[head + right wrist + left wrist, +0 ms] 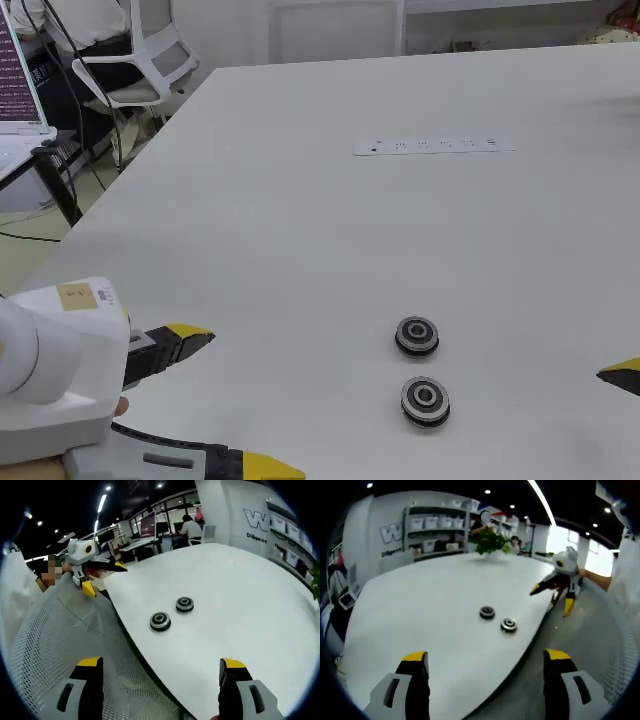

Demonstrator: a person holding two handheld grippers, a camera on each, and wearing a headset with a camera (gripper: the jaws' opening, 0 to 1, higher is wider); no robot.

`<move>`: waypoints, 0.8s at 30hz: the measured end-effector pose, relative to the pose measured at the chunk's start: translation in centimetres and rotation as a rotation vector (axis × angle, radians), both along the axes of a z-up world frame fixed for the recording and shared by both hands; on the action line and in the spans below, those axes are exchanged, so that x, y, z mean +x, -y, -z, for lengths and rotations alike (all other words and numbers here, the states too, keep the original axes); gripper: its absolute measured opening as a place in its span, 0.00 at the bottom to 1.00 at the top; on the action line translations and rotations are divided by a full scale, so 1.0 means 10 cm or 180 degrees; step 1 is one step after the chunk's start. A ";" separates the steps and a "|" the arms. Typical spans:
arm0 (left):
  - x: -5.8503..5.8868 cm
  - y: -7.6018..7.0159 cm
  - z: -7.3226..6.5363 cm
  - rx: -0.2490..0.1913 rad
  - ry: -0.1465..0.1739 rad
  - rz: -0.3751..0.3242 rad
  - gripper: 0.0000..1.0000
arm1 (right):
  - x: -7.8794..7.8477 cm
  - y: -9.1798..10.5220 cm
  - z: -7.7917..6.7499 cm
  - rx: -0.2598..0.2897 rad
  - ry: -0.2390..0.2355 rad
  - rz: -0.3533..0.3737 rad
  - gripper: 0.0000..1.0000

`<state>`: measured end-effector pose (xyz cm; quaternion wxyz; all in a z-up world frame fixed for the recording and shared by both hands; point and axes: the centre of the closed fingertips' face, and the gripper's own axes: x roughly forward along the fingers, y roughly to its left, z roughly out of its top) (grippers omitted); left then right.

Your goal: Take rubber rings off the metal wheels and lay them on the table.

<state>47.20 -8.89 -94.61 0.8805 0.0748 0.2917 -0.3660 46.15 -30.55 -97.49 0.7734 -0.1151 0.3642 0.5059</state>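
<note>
1. Head view: 2 metal wheels lie flat near the front of the white table [300, 220]. The far wheel [417, 336] sits just beyond the near wheel [425, 401], close but not touching. The dark rubber rings [404, 403] are on both wheels. The left gripper [230, 400] is at lower left, its fingers spread wide and holding nothing. 1 yellow tip of the right gripper [622, 372] shows at the right edge.
2. Left gripper view: its own jaws stand wide apart and empty at the table's edge. Both wheels lie ahead, and the right gripper [551, 599] is beyond them, its fingers parted.
3. Right gripper view: its own jaws are wide and empty. Both wheels rest on the table ahead, well apart from the left gripper [105, 578].
</note>
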 end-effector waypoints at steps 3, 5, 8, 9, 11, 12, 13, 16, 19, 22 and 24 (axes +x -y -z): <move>0.00 0.00 0.00 0.0014 0.0001 -0.0005 0.96 | -0.01 0.00 0.01 -0.0016 0.0000 -0.0024 0.95; 0.00 0.00 0.00 0.0013 -0.0005 -0.0007 0.96 | -0.02 0.00 0.01 -0.0016 -0.0006 -0.0037 0.95; 0.00 -0.01 0.01 0.0043 -0.0012 0.0003 0.95 | -0.01 -0.01 0.00 0.0000 -0.0001 -0.0039 0.95; 0.00 -0.01 0.01 0.0046 -0.0014 0.0005 0.95 | -0.01 -0.01 0.00 0.0001 -0.0003 -0.0038 0.95; 0.00 -0.01 0.01 0.0052 -0.0011 0.0008 0.95 | -0.02 -0.01 0.00 -0.0006 -0.0003 -0.0049 0.95; 0.00 -0.01 0.01 0.0051 -0.0011 0.0007 0.95 | -0.02 -0.01 0.00 -0.0011 0.0002 -0.0053 0.95; 0.00 -0.01 0.01 0.0051 -0.0014 0.0004 0.95 | -0.02 -0.01 0.00 -0.0013 0.0004 -0.0053 0.95; 0.00 -0.02 0.02 0.0054 -0.0016 0.0014 0.95 | -0.02 -0.01 0.00 -0.0024 0.0007 -0.0053 0.95; -0.01 -0.02 0.01 0.0051 -0.0015 0.0017 0.95 | -0.02 0.00 0.00 -0.0028 0.0009 -0.0047 0.94; -0.01 -0.02 0.00 0.0028 -0.0007 0.0006 0.95 | -0.02 0.00 0.00 -0.0025 0.0012 -0.0034 0.94; 0.00 -0.02 0.00 0.0019 -0.0003 -0.0001 0.95 | -0.02 0.00 0.00 -0.0019 0.0015 -0.0024 0.94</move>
